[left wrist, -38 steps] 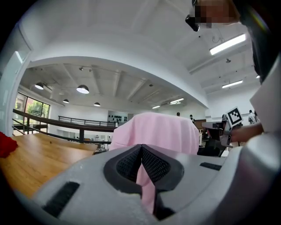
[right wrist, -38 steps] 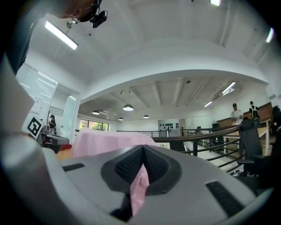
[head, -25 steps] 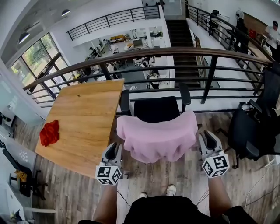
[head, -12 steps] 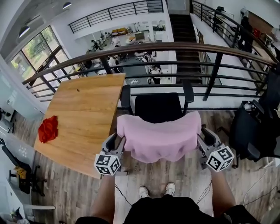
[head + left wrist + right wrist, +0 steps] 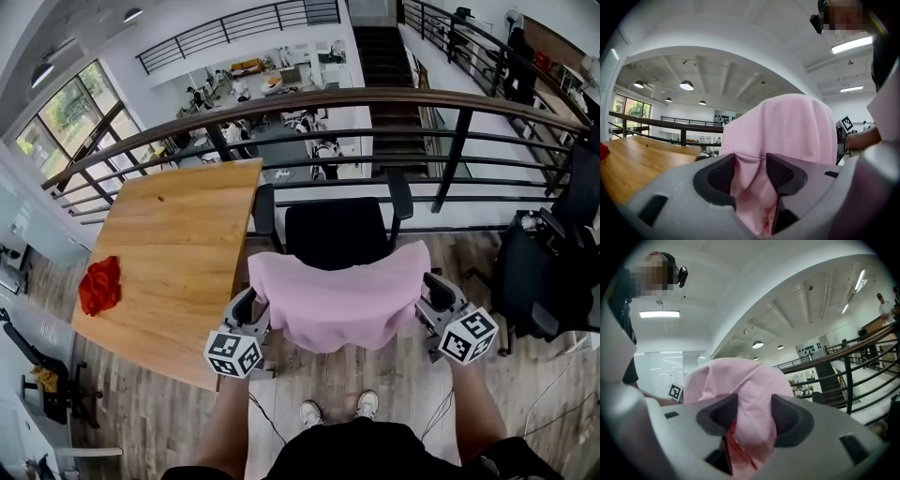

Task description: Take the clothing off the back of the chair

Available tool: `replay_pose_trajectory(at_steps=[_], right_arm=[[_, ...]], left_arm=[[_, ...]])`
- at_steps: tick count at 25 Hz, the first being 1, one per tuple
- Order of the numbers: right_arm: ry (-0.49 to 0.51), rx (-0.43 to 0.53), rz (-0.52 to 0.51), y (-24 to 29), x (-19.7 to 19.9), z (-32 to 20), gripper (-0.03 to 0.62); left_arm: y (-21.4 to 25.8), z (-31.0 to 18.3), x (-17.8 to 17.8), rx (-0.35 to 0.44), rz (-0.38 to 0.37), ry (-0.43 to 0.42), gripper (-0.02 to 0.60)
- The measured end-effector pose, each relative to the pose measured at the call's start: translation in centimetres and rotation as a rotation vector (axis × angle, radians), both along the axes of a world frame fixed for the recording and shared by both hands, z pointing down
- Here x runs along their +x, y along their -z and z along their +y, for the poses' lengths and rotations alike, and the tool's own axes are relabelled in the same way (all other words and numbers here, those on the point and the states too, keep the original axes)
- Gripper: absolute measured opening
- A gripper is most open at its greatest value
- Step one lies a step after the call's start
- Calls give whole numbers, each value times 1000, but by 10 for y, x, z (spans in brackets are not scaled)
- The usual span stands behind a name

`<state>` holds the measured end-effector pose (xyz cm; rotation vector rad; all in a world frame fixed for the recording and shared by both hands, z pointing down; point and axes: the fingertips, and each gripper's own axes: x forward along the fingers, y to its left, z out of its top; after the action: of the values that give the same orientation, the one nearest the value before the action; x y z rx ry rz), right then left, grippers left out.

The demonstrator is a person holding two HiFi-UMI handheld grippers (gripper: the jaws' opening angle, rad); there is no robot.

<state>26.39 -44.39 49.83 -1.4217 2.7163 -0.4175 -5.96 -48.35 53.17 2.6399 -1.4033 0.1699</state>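
A pink garment (image 5: 337, 291) is draped over the back of a black office chair (image 5: 337, 230) and hangs down its near side. My left gripper (image 5: 253, 305) is at the garment's left edge and my right gripper (image 5: 424, 291) at its right edge. In the left gripper view the jaws of the left gripper (image 5: 750, 164) have just been opening and stand wide, with a fold of the pink garment (image 5: 787, 126) between them. The right gripper (image 5: 753, 411) has just been opening too, and the pink garment (image 5: 736, 380) bulges between its spread jaws.
A wooden table (image 5: 178, 244) stands left of the chair with a red cloth (image 5: 98, 284) near its left edge. A dark railing (image 5: 375, 98) runs behind the chair. Another black chair (image 5: 544, 272) is at the right. The person's shoes (image 5: 337, 410) are on the plank floor.
Both grippers have moved inward and forward from beside the garment onto its two side edges. Their jaws now stand wider, with cloth between them.
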Motion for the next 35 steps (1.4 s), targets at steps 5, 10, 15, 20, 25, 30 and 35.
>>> replay_pose_trajectory(at_steps=[5,10,15,20,25,30,35], right_arm=[[29,1,24,3,-7,-2,92],[-12,22,61,9,-6,0,14],[-56,44,92,10,-1,3,12],[-127,77,99,24,6,8,11],[-176,121,133,45,4,12,11],[-234,136,191,62,10,18,11],[-284,186,235,83,20,21,11]], left_arm=[[0,-3,0,-7,19,-10,178],[8,0,1,14,-24,-25,40],[8,6,-3,10,-19,-28,32],[21,11,-9,29,5,-17,32],[54,17,-11,133,-40,0,29],[87,22,-12,208,-32,12,29],[111,25,-10,258,5,27,29]])
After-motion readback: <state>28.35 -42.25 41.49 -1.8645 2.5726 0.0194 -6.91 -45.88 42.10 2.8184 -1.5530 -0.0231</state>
